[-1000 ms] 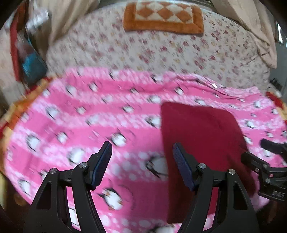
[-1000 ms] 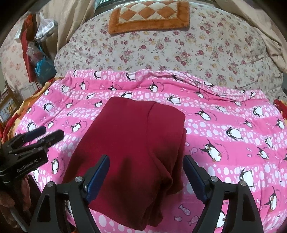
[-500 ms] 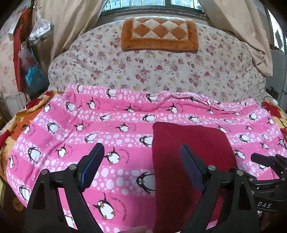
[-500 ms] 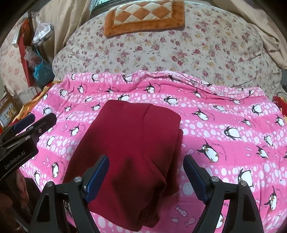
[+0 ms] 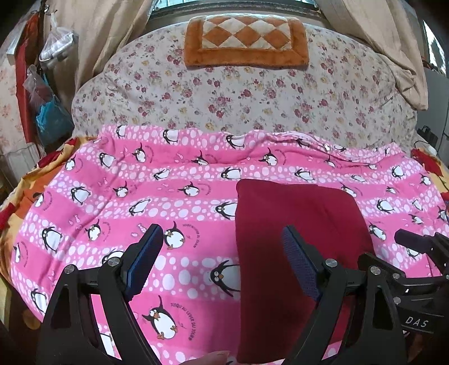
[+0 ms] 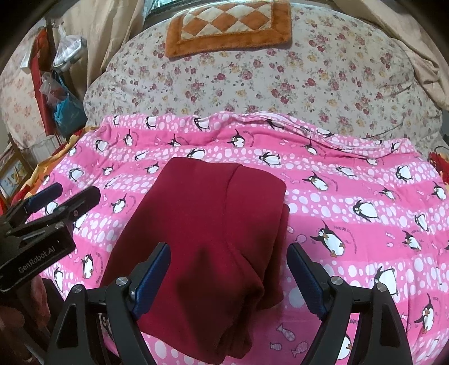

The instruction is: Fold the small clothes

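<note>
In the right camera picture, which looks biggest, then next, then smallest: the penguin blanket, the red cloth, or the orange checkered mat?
Biggest first:
1. penguin blanket
2. red cloth
3. orange mat
The mat lies farthest from the camera, so it may really be bigger than it looks here.

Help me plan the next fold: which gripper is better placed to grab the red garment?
Probably the right gripper: its open jaws straddle the red garment. The left gripper, also open, sits mostly over the pink blanket beside it.
</note>
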The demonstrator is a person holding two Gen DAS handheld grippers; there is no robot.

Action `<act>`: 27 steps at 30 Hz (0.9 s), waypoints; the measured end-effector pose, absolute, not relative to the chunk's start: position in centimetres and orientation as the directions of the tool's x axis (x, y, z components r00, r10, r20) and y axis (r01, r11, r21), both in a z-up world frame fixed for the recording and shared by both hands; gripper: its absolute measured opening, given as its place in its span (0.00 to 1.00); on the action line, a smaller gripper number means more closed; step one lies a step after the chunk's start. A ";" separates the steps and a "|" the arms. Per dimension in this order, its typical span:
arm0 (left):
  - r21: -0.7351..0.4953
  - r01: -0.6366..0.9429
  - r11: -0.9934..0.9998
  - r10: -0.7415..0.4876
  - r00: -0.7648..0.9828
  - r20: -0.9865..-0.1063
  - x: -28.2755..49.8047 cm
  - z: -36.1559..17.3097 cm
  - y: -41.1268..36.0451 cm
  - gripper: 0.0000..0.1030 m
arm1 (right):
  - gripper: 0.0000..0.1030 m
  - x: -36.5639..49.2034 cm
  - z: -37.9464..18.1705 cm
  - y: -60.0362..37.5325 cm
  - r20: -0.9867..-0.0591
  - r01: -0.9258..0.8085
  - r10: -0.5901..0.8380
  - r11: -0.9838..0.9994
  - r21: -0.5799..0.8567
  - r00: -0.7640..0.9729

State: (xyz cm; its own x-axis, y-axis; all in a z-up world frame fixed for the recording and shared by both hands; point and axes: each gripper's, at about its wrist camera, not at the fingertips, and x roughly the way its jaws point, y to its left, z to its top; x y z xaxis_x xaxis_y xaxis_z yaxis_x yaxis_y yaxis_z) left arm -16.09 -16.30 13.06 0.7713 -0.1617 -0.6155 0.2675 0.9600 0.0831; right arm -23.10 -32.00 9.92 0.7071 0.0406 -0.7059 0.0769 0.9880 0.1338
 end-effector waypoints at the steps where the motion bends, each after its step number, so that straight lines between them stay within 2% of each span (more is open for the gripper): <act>1: 0.082 0.270 0.959 -0.164 0.770 -0.617 -16.1 13.0 -16.4 0.84 | 0.80 -23.1 10.0 -32.0 -0.704 0.078 0.040 0.988 0.134 0.709; 27: 0.098 0.302 0.948 -0.166 0.735 -0.657 -15.0 11.5 -18.7 0.84 | 0.81 -22.2 9.5 -33.1 -0.714 0.101 0.035 0.984 0.147 0.699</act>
